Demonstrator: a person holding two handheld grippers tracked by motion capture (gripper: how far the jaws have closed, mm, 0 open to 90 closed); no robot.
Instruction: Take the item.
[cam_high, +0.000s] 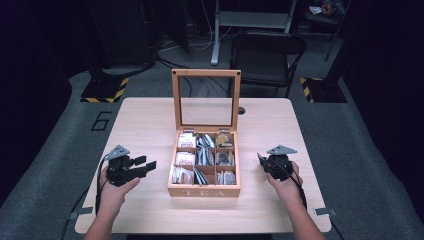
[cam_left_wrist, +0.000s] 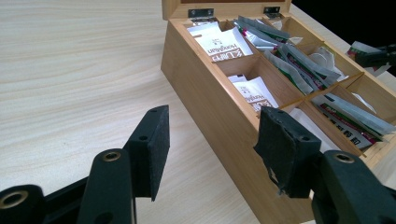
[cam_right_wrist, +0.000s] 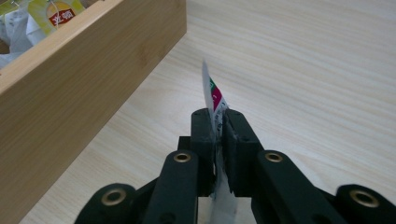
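— Two claws at the pale wooden desk (cam_high: 140, 120), one per hand. Left claw (cam_high: 141, 166)?
— Spread wide, jaws well apart, holding nothing. Hovered just left of the open bamboo tea box with nine compartments (cam_high: 204, 190), pointed toward its side wall.
— Seen from its own camera?
— Black padded fingers (cam_left_wrist: 152, 149) framing the box wall (cam_left_wrist: 205, 93); white and grey-foil tea sachets (cam_left_wrist: 224, 46) standing and leaning in the compartments.
— Right claw (cam_high: 261, 161)?
— Pinched tight on a thin white sachet with a green and pink print (cam_right_wrist: 214, 95), held edge-on and upright between the jaws. Hung to the right of the box, near it, not touching.
— Box lid?
— Stood upright at the back, wooden frame around a clear pane (cam_high: 206, 102). Lettered "TEA" on the front wall.
— Behind the desk?
— Black folding chair (cam_high: 267, 50) on grey floor.
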